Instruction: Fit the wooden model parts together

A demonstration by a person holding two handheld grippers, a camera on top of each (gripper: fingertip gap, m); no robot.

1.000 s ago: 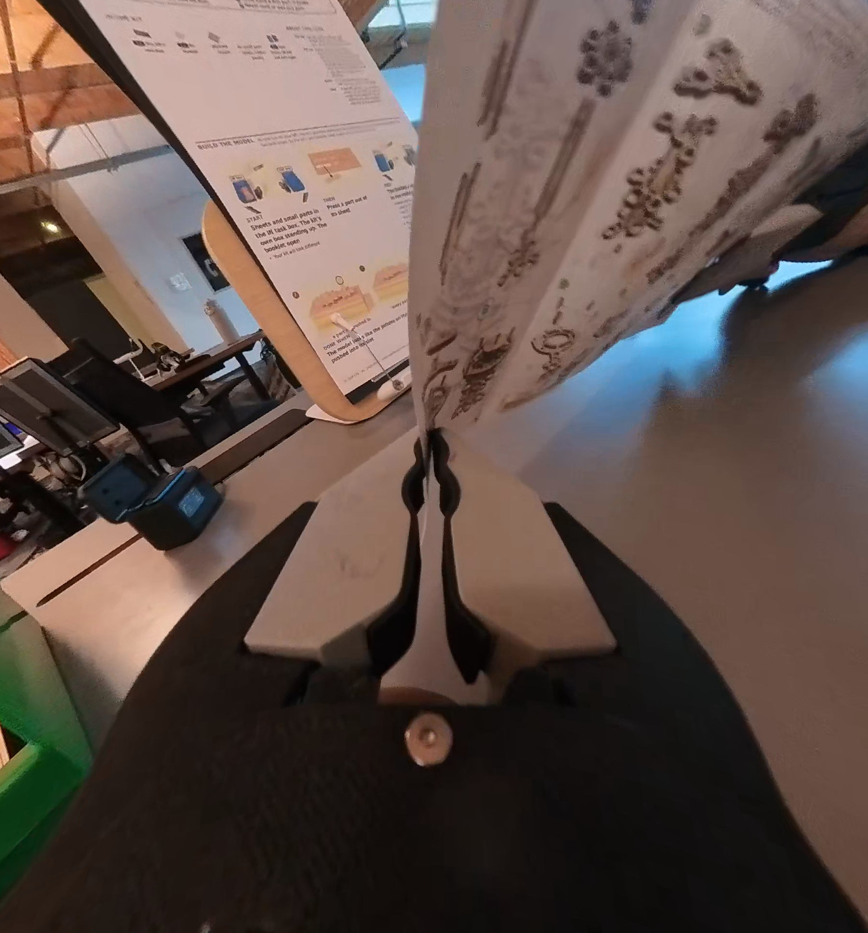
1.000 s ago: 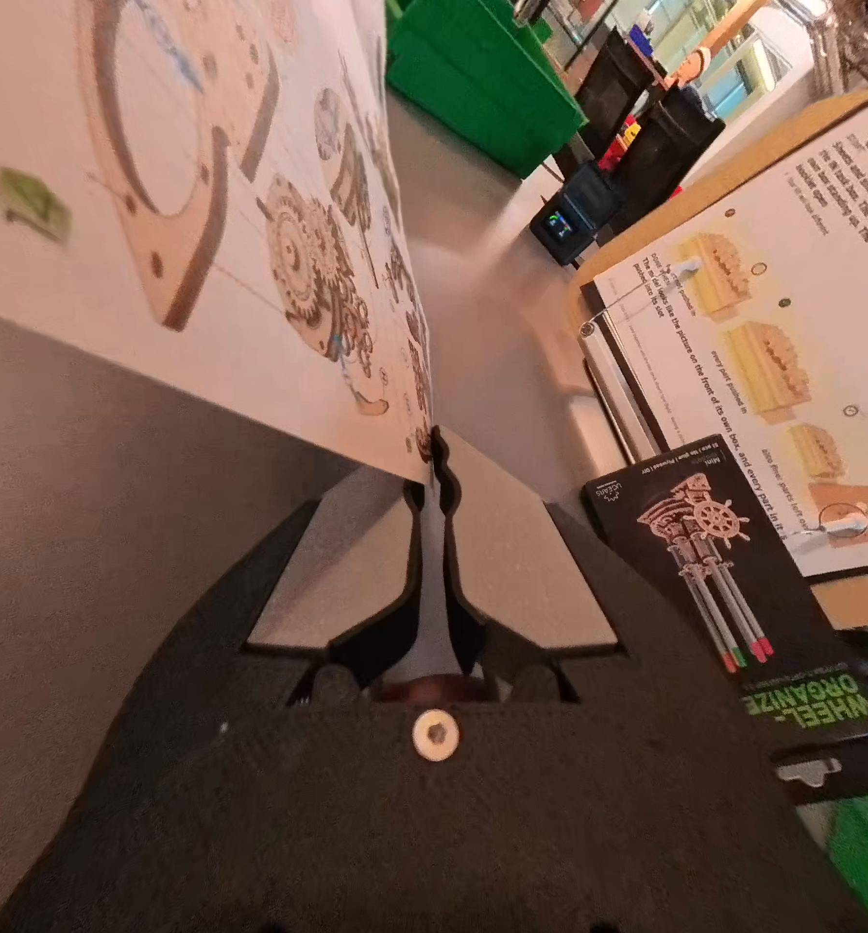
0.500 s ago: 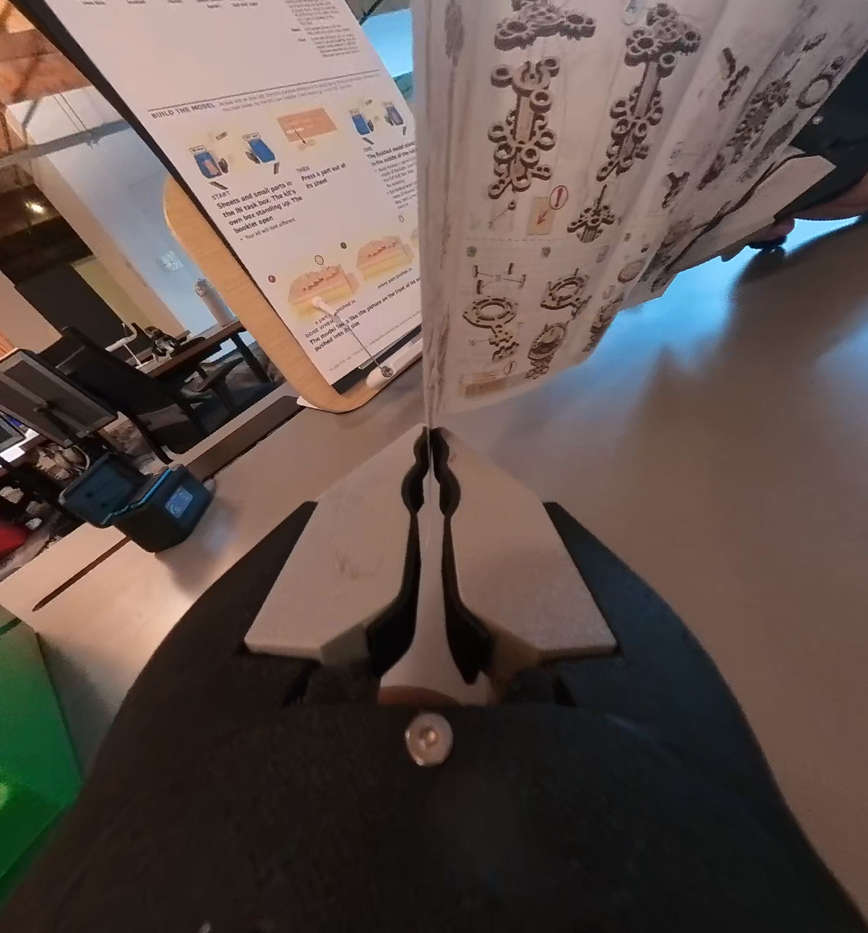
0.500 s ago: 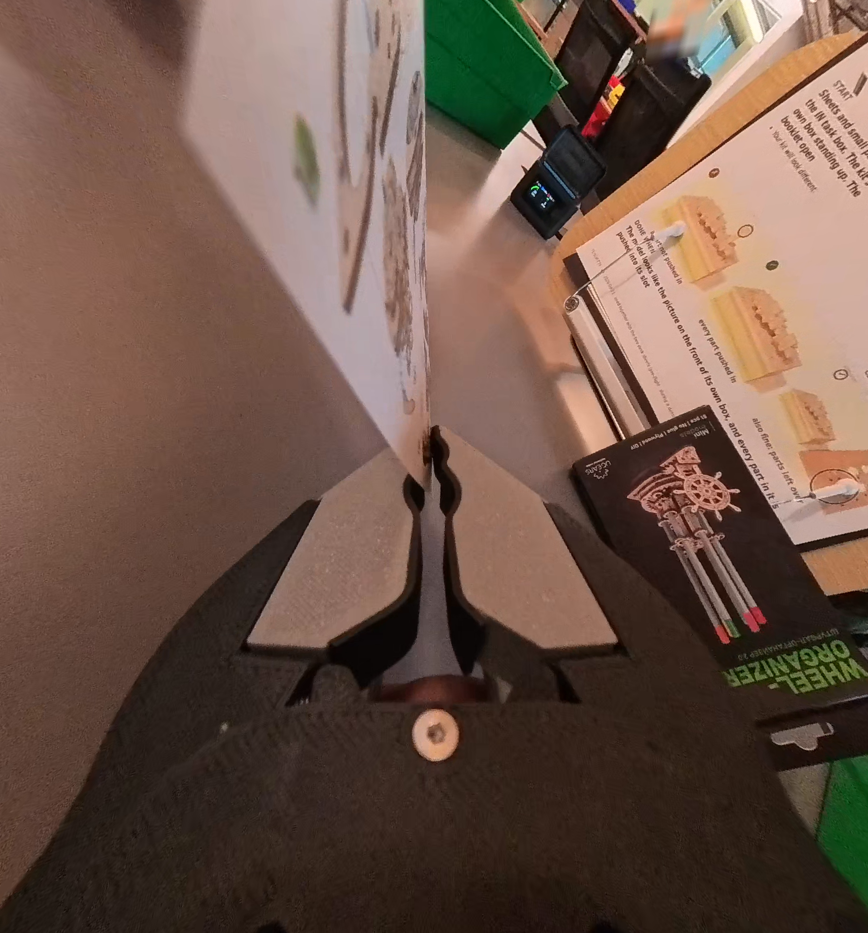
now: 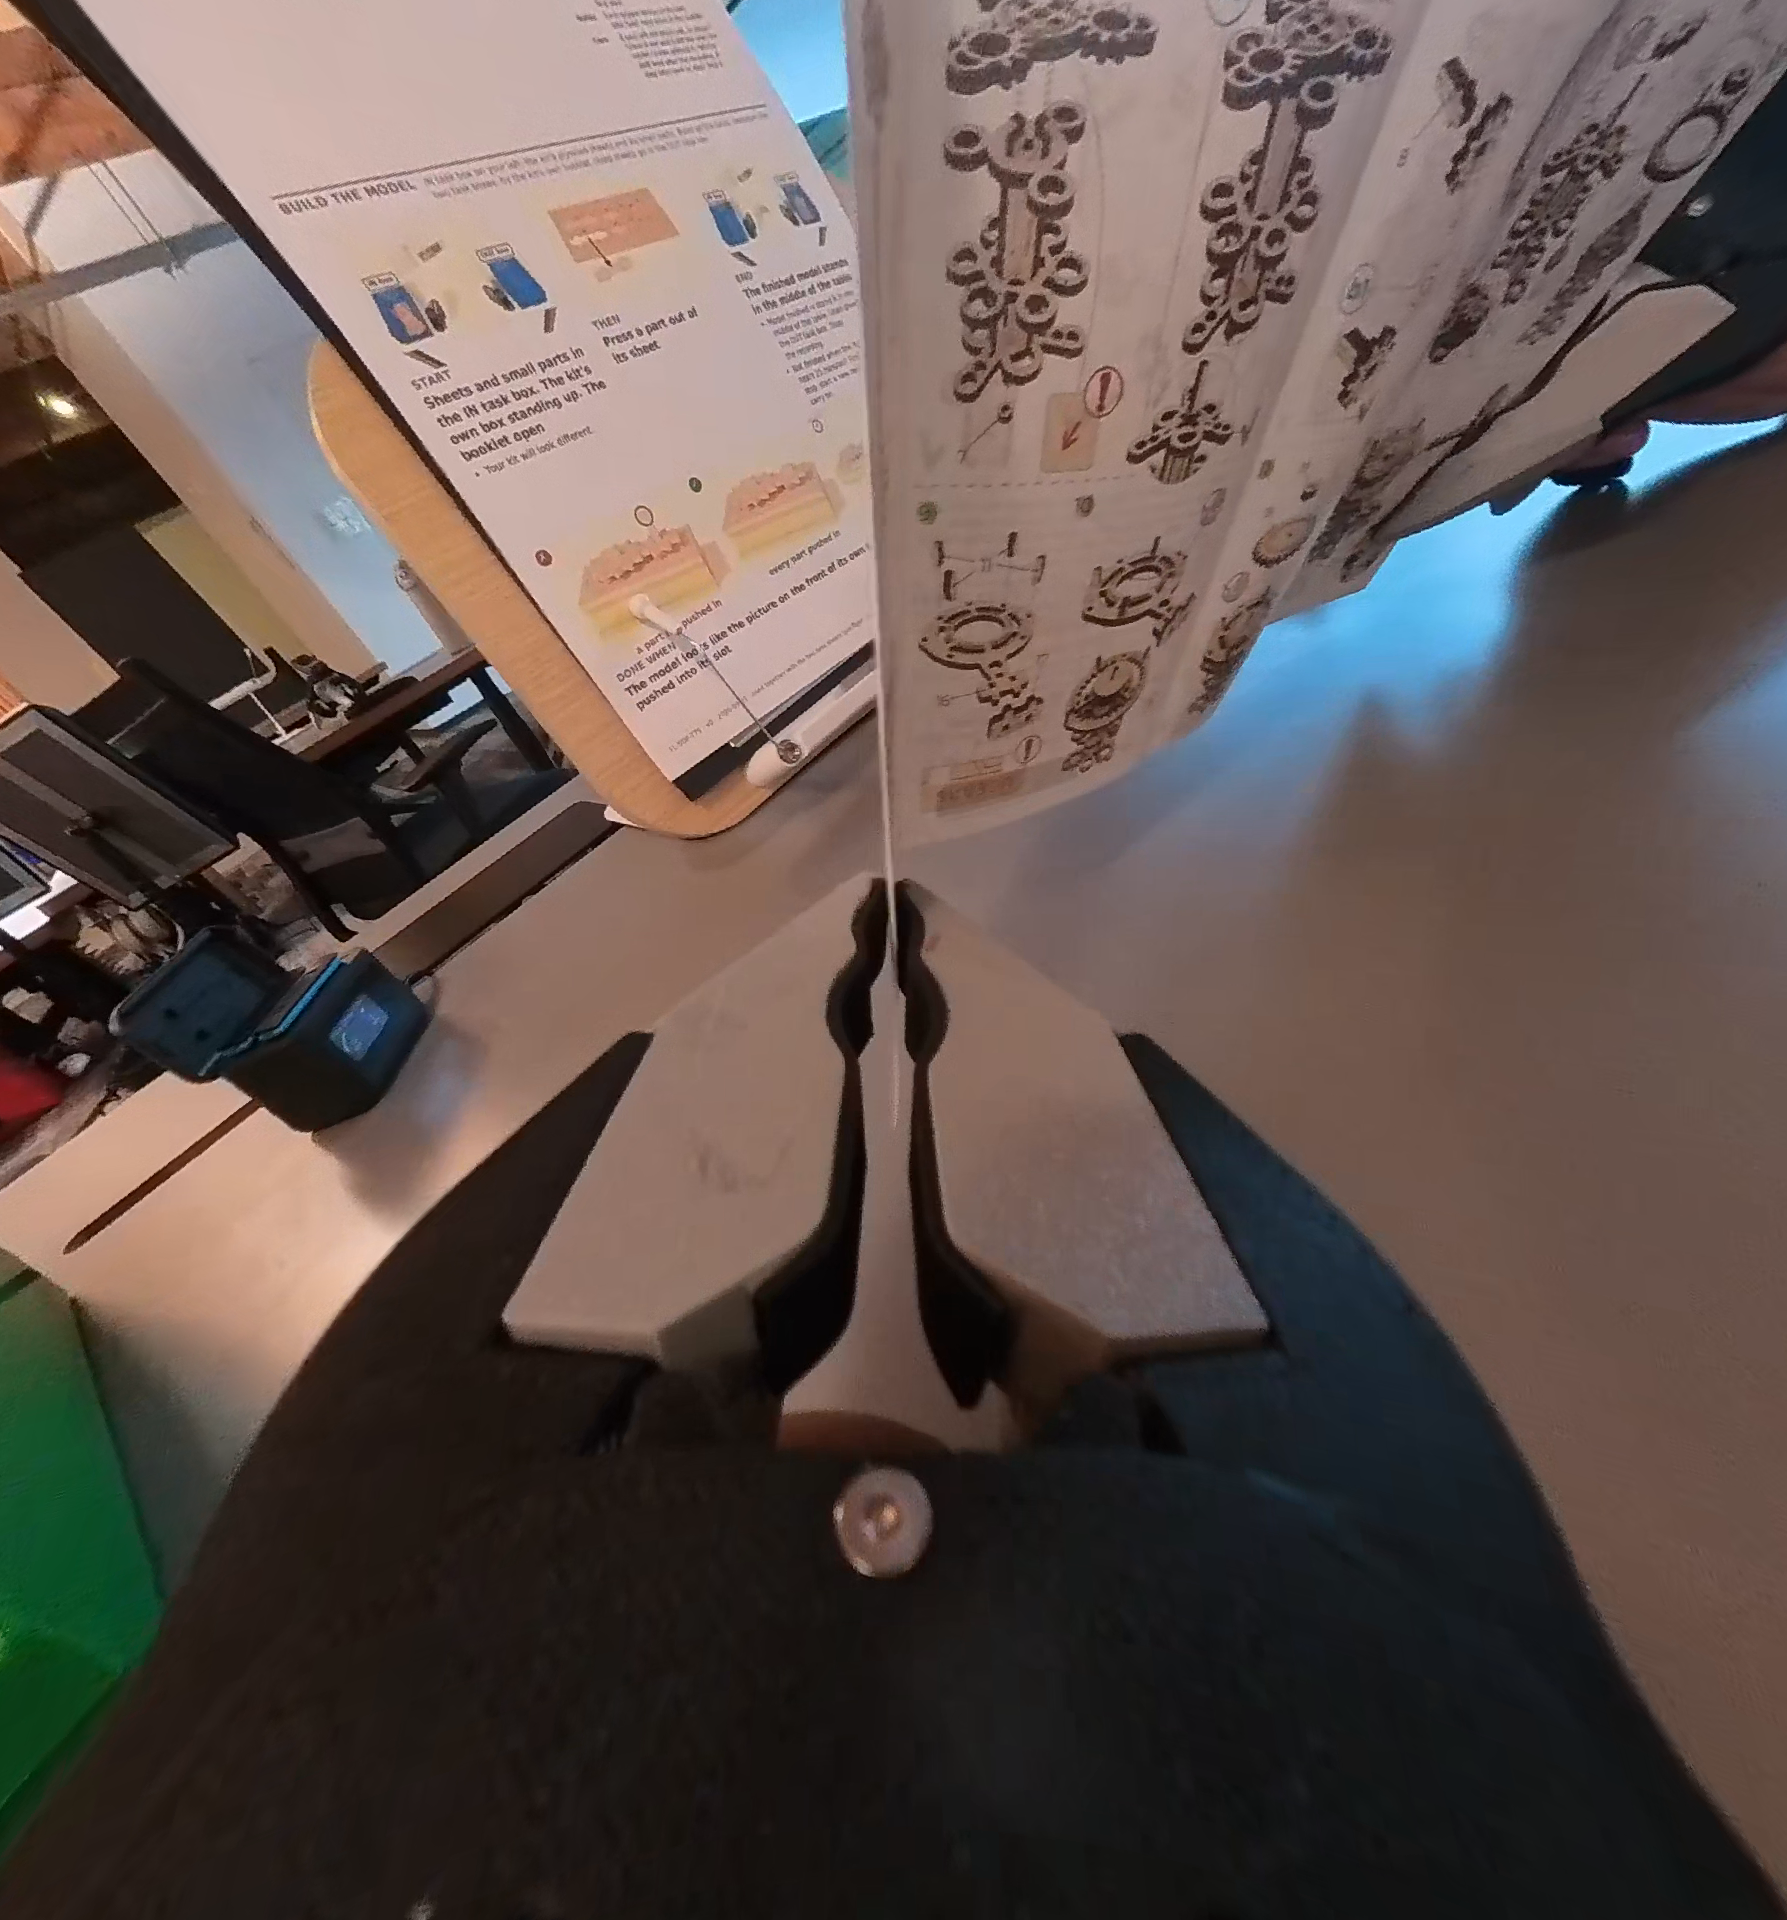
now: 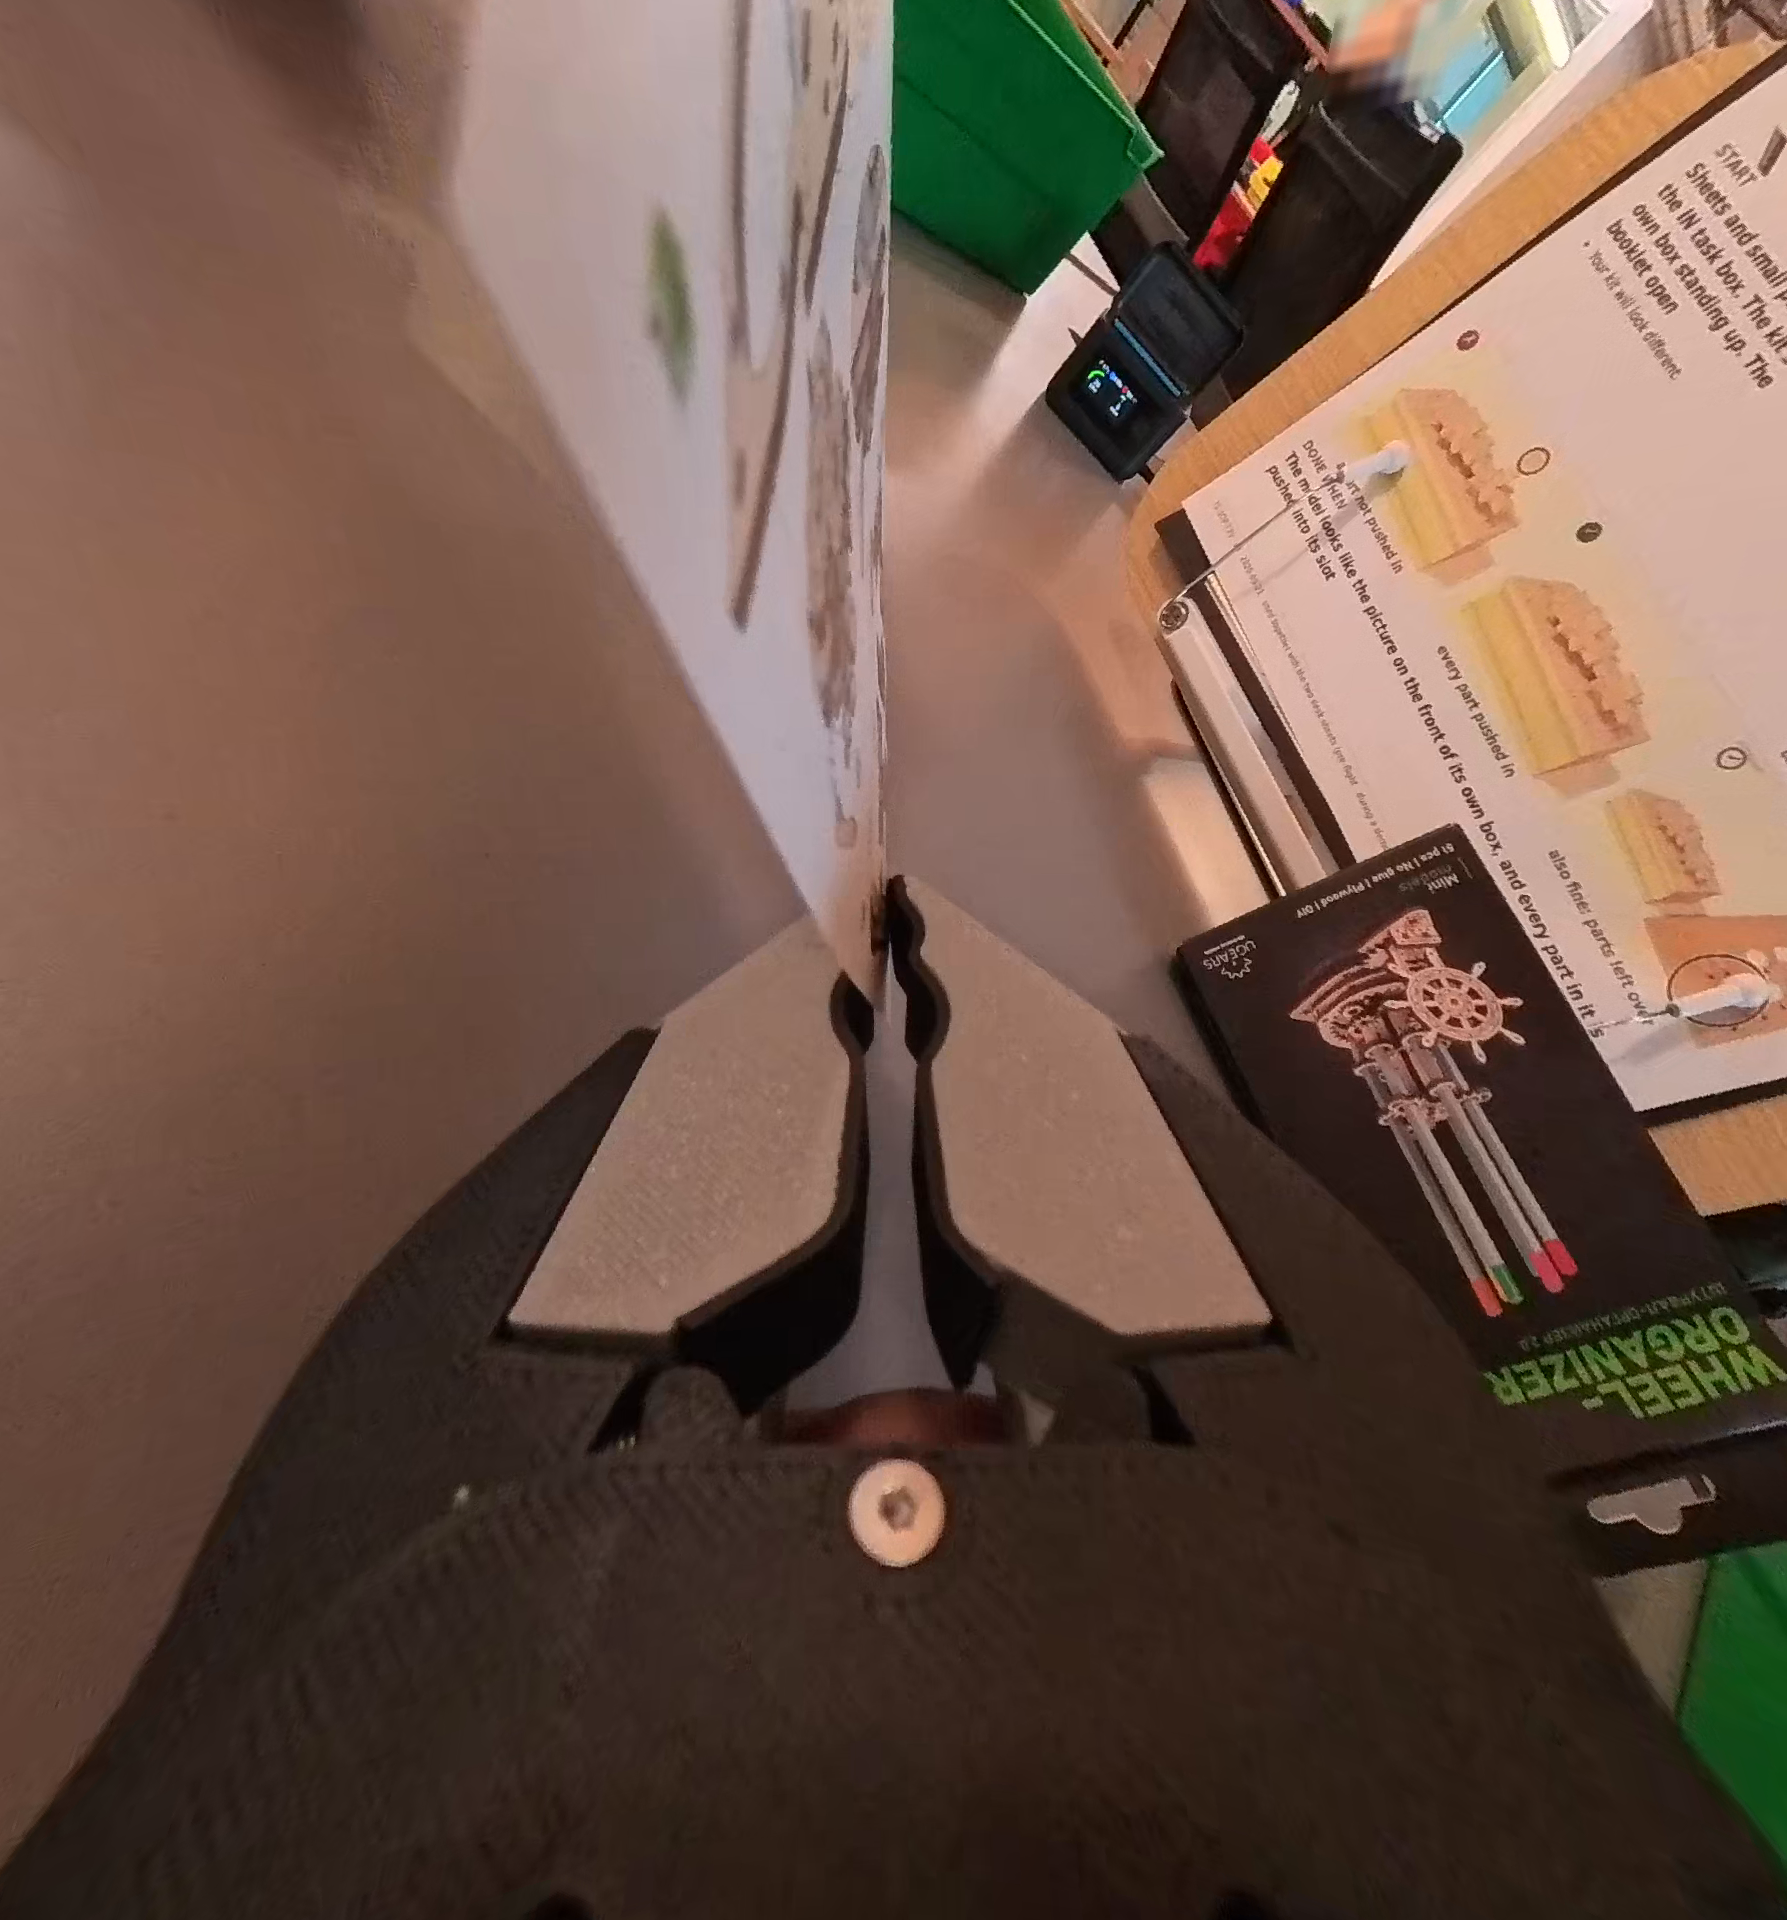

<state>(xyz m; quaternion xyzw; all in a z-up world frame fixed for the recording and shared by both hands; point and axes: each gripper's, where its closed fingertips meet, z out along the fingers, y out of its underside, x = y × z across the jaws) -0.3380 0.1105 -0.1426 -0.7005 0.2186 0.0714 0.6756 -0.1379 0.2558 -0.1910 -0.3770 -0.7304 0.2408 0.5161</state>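
Both grippers pinch one folded booklet [image 5: 1128,416] held above the table [image 5: 1491,1039]: left gripper [image 5: 887,904] clamps its lower edge at frame centre, right gripper [image 6: 887,914] its opposite end, pages rising edge-on between them.

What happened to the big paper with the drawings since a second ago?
The booklet swung from slanted to nearly edge-on in both wrist views, opening out so its drawn pages now face the left wrist camera sharply. Nothing was grabbed or let go: the left gripper and right gripper stay pinched on its edges. The instruction board, black kit box and table stayed put.
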